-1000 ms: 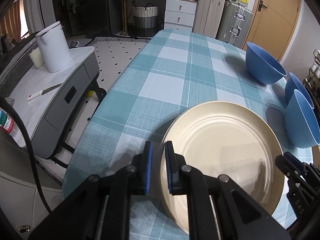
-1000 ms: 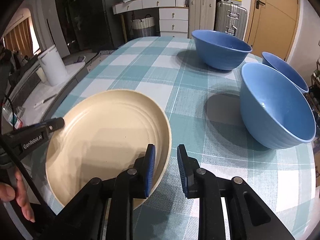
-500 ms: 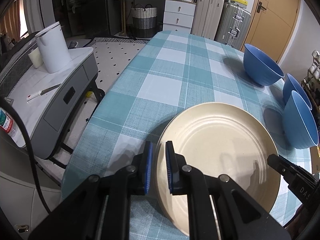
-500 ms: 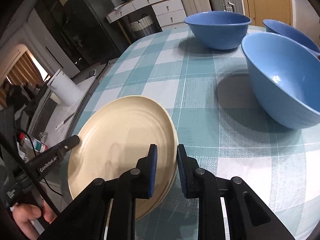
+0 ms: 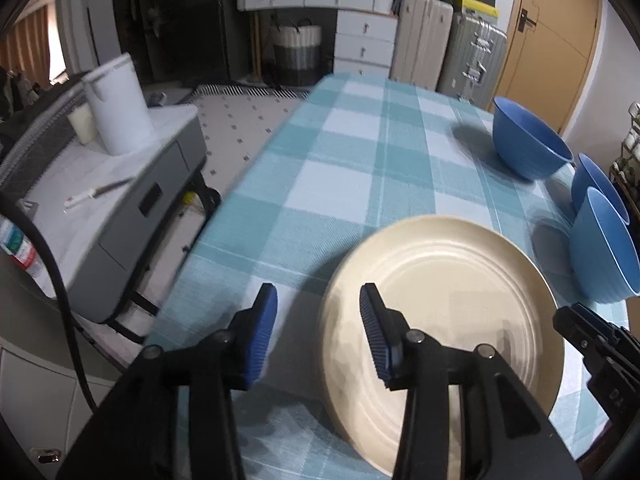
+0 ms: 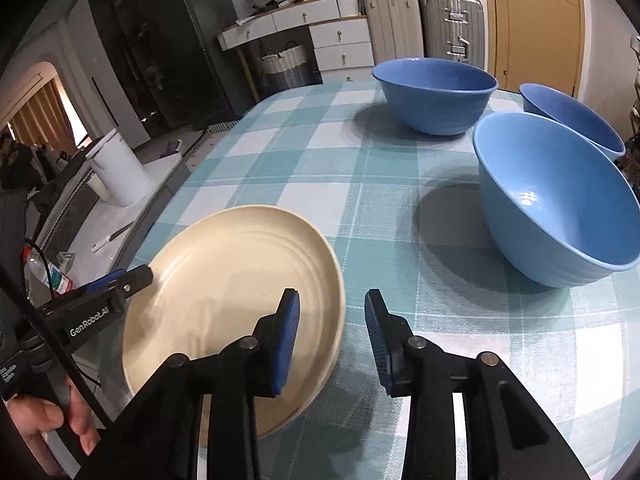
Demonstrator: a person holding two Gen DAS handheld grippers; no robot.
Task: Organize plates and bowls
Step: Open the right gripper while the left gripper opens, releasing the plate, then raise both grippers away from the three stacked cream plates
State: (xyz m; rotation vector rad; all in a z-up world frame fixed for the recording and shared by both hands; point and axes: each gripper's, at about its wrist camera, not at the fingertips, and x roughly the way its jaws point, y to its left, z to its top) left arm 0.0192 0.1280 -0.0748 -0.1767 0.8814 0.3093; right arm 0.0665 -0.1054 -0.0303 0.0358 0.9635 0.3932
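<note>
1. Change since the earlier frames: both grippers clamped the plate by its rim a second ago; both sets of jaws have just been opening. The plate now lies on the table, no pad pressing it.
2. Left gripper: released. In the left wrist view its jaws straddle the plate's left rim, one finger outside the rim over the cloth, the other over the plate. In the right wrist view it sits at the plate's left edge, held by a hand low in the corner.
3. Right gripper: released. Its jaws straddle the plate's right rim, left finger over the plate, right finger over the cloth. In the left wrist view it shows at the plate's near right edge.
4. Plate: cream, ringed, round; near end of the table, towards its left edge. The rim looks doubled in the right wrist view; whether a second plate lies beneath, I cannot tell.
5. Bowls, three, blue, upright, empty: near bowl on the right side, right of the plate and apart from it; right bowl just behind it; far bowl further up the table, separate.
6. Table: checked teal and white cloth.
7. Surroundings: grey cart left of the table, bearing a white canister; drawers, basket and suitcases at the far wall.
</note>
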